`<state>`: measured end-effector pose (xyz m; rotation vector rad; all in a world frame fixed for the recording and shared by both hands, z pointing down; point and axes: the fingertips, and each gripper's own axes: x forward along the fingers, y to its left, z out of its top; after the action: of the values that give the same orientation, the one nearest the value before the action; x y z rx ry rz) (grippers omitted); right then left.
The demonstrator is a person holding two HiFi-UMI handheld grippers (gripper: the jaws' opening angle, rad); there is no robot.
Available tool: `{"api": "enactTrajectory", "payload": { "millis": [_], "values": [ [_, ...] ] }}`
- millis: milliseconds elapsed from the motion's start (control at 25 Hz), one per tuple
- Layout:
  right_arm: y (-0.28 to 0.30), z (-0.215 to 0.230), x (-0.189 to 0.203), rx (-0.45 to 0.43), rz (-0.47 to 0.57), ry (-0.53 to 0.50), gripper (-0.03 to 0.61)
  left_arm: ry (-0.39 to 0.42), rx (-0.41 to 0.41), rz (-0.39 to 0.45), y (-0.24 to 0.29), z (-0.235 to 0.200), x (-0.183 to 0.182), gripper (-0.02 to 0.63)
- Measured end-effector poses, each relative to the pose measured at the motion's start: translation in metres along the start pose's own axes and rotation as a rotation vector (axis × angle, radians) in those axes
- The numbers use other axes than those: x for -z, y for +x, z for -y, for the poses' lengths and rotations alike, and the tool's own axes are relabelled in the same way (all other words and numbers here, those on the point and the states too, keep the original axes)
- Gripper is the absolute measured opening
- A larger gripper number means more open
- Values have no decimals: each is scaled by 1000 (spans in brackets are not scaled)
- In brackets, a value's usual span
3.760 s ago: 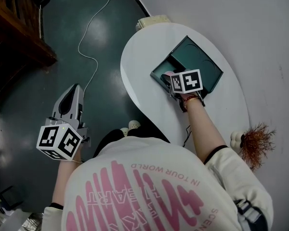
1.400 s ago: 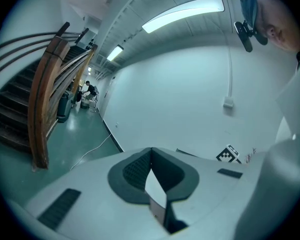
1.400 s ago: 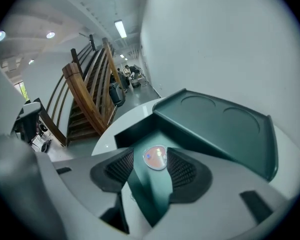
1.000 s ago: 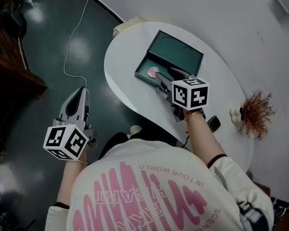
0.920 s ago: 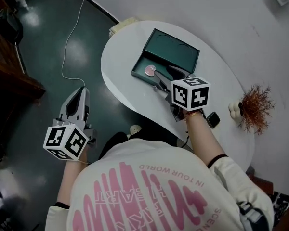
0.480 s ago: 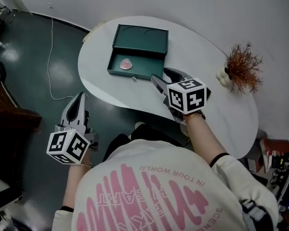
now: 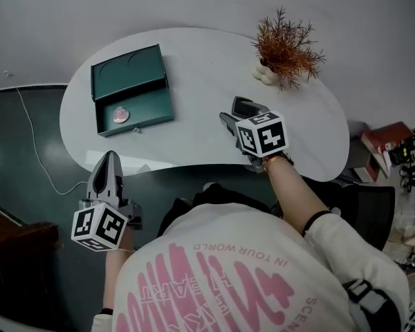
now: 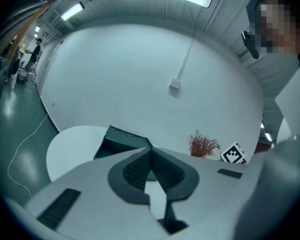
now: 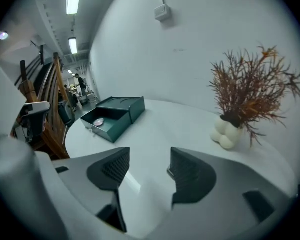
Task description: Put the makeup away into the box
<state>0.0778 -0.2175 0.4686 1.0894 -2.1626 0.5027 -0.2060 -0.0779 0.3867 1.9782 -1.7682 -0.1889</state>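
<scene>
Entry: we see the dark green rectangular box (image 7: 128, 80) on the left part of the white oval surface (image 7: 200, 61), with its near compartment standing open. The small round pink makeup compact (image 7: 120, 115) lies inside that open compartment.

The right claw (image 7: 234, 111) hovers over the near middle of the surface, right of the box and well apart from it. Its jaws are spread, have just been opening, and nothing is between them.

The left claw (image 7: 108, 161) hangs off the near edge, over the dark floor (image 7: 21, 151), with its jaws pressed together and empty.

A rust-brown dried plant (image 7: 285, 41) in a white bulbous vase (image 7: 266, 73) stands far right.
</scene>
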Motion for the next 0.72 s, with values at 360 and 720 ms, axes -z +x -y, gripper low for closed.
{"api": "enactTrajectory", "payload": {
  "millis": [360,720],
  "values": [
    [0,58,36,57,-67,33,342,1,10,-39,31,30,12,2],
    [30,73,45,-36,-152,-146,365,-19,-89,-54,37,37,24,2]
  ]
}}
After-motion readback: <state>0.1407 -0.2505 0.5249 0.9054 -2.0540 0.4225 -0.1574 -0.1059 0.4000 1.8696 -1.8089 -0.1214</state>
